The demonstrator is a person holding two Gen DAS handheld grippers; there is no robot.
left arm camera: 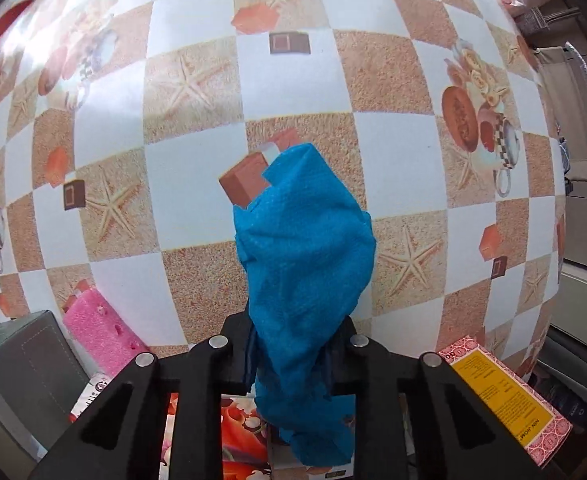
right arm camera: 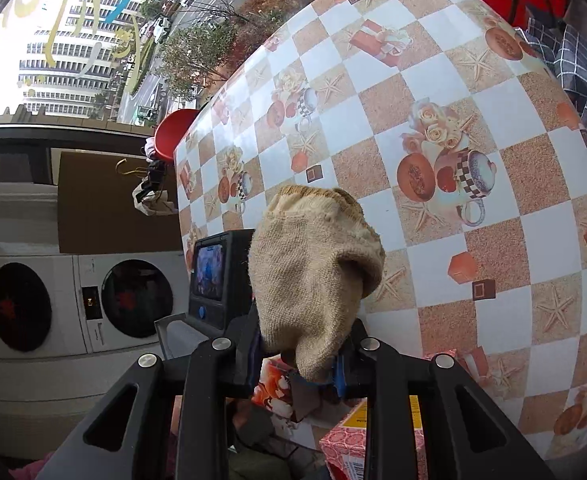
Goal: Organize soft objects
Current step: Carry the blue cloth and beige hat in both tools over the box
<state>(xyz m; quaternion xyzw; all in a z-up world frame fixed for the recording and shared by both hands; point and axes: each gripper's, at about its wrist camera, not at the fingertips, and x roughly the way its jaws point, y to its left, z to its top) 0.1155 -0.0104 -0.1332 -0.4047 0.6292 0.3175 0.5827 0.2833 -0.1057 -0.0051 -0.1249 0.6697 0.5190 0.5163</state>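
Note:
In the left wrist view a crumpled blue cloth (left arm camera: 305, 264) lies on the checkered tablecloth (left arm camera: 197, 184), and my left gripper (left arm camera: 293, 356) is shut on its near end. The cloth stretches away from the jaws across the table. In the right wrist view my right gripper (right arm camera: 305, 356) is shut on a beige knitted sock (right arm camera: 317, 276), held up above the table edge; the sock bulges out past the fingers. The other gripper's camera body with its small screen (right arm camera: 213, 276) shows just left of the sock.
A pink foam piece (left arm camera: 101, 332) and a grey box (left arm camera: 21, 364) lie at the lower left. A pink and yellow carton (left arm camera: 505, 392) sits at the lower right, also seen under the right gripper (right arm camera: 357, 436). White washing machines (right arm camera: 73, 304) stand beyond the table edge.

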